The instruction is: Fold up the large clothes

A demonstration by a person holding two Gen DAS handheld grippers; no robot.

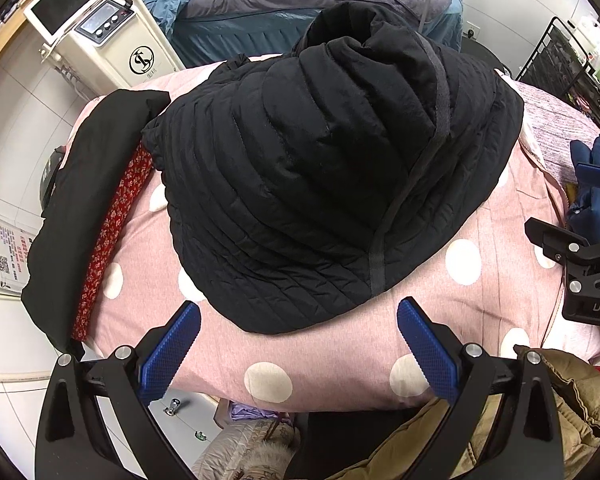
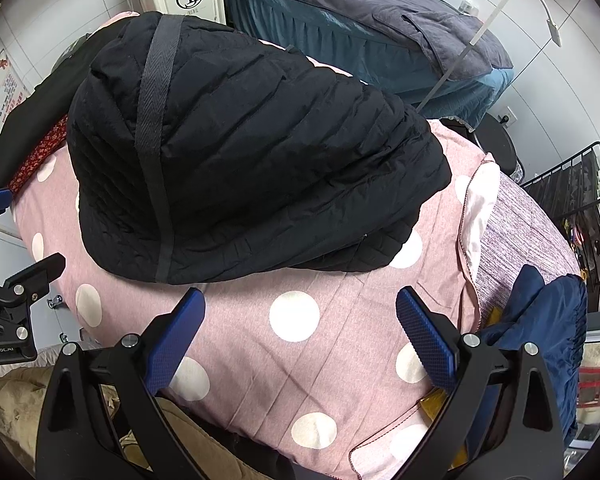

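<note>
A black quilted jacket (image 1: 320, 168) lies bunched and partly folded on a pink polka-dot bed cover (image 1: 308, 356); it also shows in the right wrist view (image 2: 240, 160) on the same cover (image 2: 340, 344). My left gripper (image 1: 298, 320) is open and empty, just in front of the jacket's near hem. My right gripper (image 2: 298, 308) is open and empty, just short of the jacket's near edge. The right gripper's body shows at the right edge of the left wrist view (image 1: 580, 264).
A folded black garment with a red floral lining (image 1: 92, 216) lies left of the jacket. A navy garment (image 2: 540, 320) lies at the right. A tan coat (image 1: 520, 420) hangs at the near edge. A white machine (image 1: 112, 40) and a blue bed (image 1: 300, 0) stand behind.
</note>
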